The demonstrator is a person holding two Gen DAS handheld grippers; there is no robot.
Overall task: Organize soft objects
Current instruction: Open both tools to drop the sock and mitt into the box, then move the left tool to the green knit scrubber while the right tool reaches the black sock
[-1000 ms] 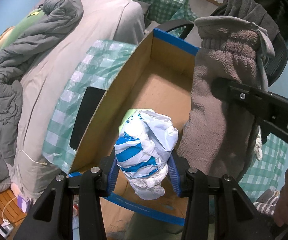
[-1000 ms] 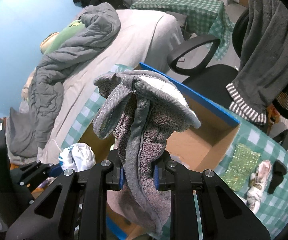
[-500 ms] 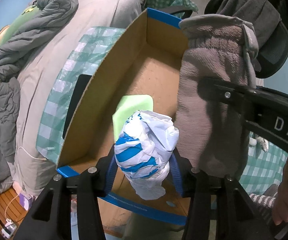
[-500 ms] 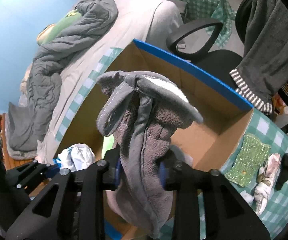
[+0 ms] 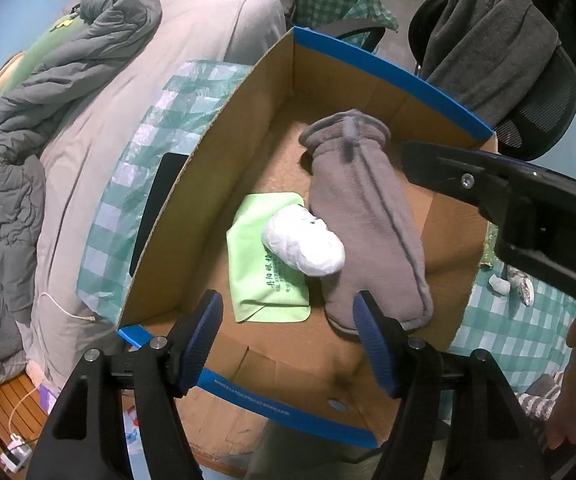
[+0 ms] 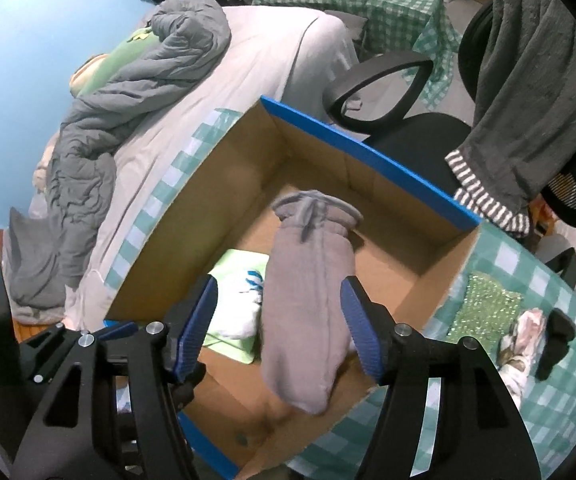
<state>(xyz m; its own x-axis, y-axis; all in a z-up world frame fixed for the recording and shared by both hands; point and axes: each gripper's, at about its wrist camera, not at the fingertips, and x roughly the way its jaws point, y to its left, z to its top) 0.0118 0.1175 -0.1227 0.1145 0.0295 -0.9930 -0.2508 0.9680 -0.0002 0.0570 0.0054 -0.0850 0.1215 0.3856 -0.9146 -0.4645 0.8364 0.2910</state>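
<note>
Box (image 5: 388,60): our landmark, open on the counter (image 5: 528,336).
Left gripper (image 5: 288,332): we just opened its fingers wide; they hold nothing.
White bundle (image 5: 304,246): dropped inside the box, on the green cloth (image 5: 263,276).
Right gripper (image 6: 277,320): fingers just opened, empty.
Gray mitten (image 6: 308,300): now inside the box.
Meaning: two soft things are put away.

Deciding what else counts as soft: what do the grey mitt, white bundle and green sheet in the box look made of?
Mitt: fleece-like fabric, matte, stitched seams. Bundle: probably thin crinkled plastic, slight sheen. Sheet: smooth printed cloth or film; unclear which.
</note>
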